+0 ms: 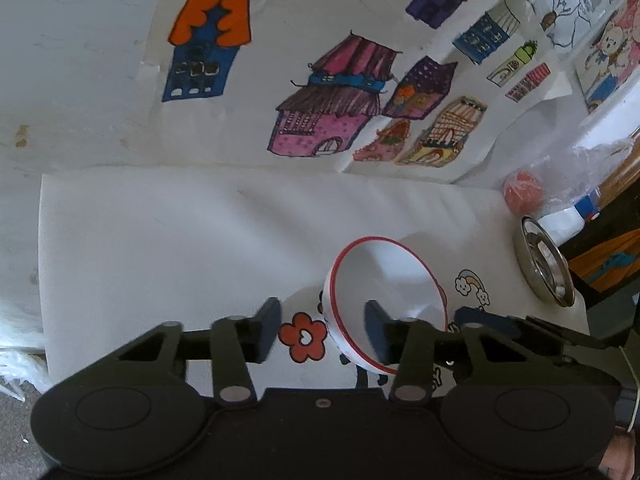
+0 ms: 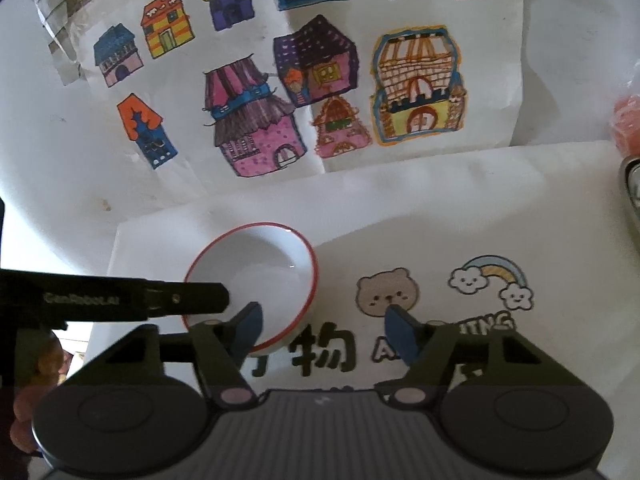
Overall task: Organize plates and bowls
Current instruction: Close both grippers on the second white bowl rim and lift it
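Observation:
A white bowl with a red rim (image 1: 394, 292) stands on a white printed mat (image 1: 200, 240). My left gripper (image 1: 324, 330) is open, its jaws astride the bowl's near left rim, one finger inside the bowl and one outside. In the right wrist view the bowl (image 2: 260, 268) sits left of centre, with the left gripper's finger (image 2: 188, 300) reaching over its rim from the left. My right gripper (image 2: 322, 330) is open and empty, just right of the bowl above the mat's print (image 2: 440, 300).
A steel dish (image 1: 544, 264) lies at the mat's right edge, also at the right border of the right wrist view (image 2: 632, 188). An orange ball (image 1: 522, 192) in plastic wrap sits behind it. Children's house drawings (image 1: 320, 80) cover the wall behind.

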A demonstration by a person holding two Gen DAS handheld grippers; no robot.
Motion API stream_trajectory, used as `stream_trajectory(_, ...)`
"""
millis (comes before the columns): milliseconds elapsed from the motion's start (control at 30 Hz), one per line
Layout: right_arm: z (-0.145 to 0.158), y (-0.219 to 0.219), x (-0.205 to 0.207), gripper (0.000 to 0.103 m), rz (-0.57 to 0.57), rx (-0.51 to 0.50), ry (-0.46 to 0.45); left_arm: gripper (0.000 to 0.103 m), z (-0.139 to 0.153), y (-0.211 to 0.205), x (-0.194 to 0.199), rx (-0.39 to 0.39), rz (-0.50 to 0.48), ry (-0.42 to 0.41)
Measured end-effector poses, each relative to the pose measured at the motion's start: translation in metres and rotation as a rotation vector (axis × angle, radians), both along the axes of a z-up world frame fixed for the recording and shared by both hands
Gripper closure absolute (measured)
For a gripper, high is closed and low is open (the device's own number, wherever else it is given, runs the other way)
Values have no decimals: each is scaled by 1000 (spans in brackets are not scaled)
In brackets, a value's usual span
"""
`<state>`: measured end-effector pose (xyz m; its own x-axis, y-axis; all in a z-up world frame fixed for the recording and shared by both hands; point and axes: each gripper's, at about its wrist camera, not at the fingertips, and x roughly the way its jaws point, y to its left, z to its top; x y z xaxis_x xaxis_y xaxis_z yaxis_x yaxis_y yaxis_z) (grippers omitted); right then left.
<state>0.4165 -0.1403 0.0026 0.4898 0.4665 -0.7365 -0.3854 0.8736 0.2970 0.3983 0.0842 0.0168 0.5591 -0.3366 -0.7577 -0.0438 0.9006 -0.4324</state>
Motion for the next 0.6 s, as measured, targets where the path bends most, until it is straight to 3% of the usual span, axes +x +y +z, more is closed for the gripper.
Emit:
stream_trajectory(67, -1, 2, -1, 48, 9, 15, 7, 71, -1, -1, 0, -2, -8, 4)
stream_trajectory(233, -2, 10, -5, 68, 31, 31, 6, 74, -3, -3, 1, -15, -4, 3)
stream_trajectory(400, -1, 15, -12, 73, 28, -7, -19, 83, -5, -8, -3, -21, -3, -4)
stream_trajectory(600, 5, 11, -28, 79, 20, -20, -36, 84, -1, -15, -11, 20, -20, -19)
